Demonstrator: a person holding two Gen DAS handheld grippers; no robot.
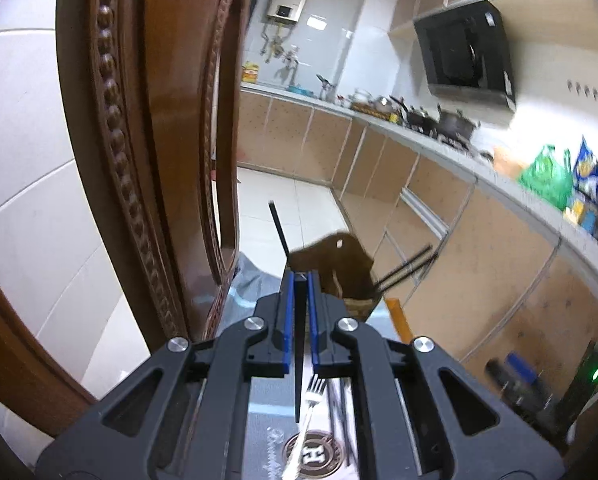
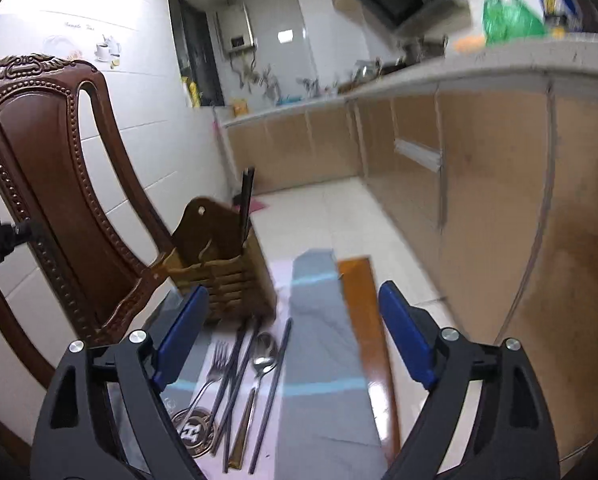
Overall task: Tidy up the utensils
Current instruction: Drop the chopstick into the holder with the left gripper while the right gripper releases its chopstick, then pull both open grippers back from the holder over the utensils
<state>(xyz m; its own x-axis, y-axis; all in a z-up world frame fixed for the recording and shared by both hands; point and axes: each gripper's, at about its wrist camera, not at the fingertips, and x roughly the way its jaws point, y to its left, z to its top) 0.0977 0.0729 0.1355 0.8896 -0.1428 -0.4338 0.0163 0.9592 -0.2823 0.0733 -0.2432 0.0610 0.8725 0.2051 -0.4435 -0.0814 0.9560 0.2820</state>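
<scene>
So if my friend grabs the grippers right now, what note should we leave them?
Left gripper: shut on one black chopstick.
Right gripper: open, holding nothing, above the table.
Done: some chopsticks already stand in the wooden holder.
Left: the held chopstick goes in, then the fork, spoon and loose chopsticks lying on the table.

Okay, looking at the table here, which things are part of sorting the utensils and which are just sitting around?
Part of the job: wooden holder, chopstick in the left gripper, fork, spoon, loose chopsticks, open right gripper.
Just around: chair, green bag, pots.
</scene>
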